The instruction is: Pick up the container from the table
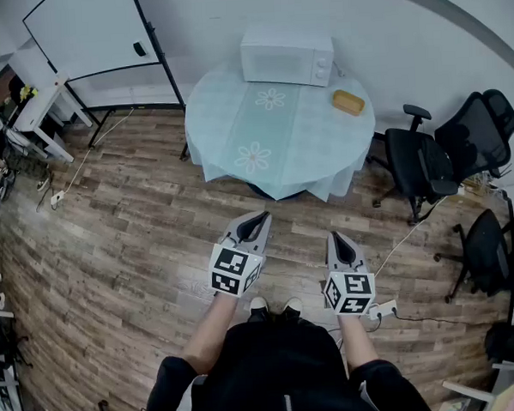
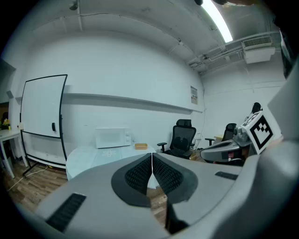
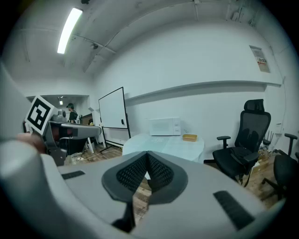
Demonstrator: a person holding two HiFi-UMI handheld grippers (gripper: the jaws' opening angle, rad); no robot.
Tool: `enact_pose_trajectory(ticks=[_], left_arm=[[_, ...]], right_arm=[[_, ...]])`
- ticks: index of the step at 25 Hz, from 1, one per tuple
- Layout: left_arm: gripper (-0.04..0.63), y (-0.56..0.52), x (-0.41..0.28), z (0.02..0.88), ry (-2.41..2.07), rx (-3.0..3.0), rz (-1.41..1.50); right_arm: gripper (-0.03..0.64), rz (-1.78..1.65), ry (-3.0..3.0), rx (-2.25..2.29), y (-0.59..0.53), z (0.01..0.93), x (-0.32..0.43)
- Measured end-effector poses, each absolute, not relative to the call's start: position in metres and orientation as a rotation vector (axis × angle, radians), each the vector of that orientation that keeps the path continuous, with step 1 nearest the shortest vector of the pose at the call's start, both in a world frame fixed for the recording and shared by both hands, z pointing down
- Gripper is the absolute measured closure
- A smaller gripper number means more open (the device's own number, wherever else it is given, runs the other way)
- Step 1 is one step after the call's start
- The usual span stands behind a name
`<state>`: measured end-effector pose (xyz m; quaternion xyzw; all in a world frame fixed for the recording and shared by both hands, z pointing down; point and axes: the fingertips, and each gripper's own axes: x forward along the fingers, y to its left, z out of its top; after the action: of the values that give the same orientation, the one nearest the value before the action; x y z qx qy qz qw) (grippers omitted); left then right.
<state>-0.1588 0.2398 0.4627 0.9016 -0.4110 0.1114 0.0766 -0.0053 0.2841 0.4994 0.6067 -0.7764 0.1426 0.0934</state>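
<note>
Standing well back from the table (image 1: 310, 150), we had the left gripper (image 1: 256, 223) and right gripper (image 1: 339, 241) jaws pressed together, holding nothing. The container (image 1: 348, 102) sat at one o'clock, near the microwave (image 1: 286, 55). We thought it best to step close, then spread the right jaws.

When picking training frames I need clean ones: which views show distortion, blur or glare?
Head view: fisheye bends the wall, lighting even, container clear. Left gripper view: dark round vignette, strip light glaring, left tool slightly soft. Right gripper view: same vignette, strip light bright.
</note>
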Motion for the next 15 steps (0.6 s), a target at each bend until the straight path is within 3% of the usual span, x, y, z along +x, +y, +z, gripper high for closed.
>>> enact_pose_trajectory(ticks=[15], left_arm=[[0.578,0.244,-0.155,0.473,-1.218,2.675,0.349]], right_arm=[[0.591,0.423,-2.294,1.857,0.290,0.504,0.007]])
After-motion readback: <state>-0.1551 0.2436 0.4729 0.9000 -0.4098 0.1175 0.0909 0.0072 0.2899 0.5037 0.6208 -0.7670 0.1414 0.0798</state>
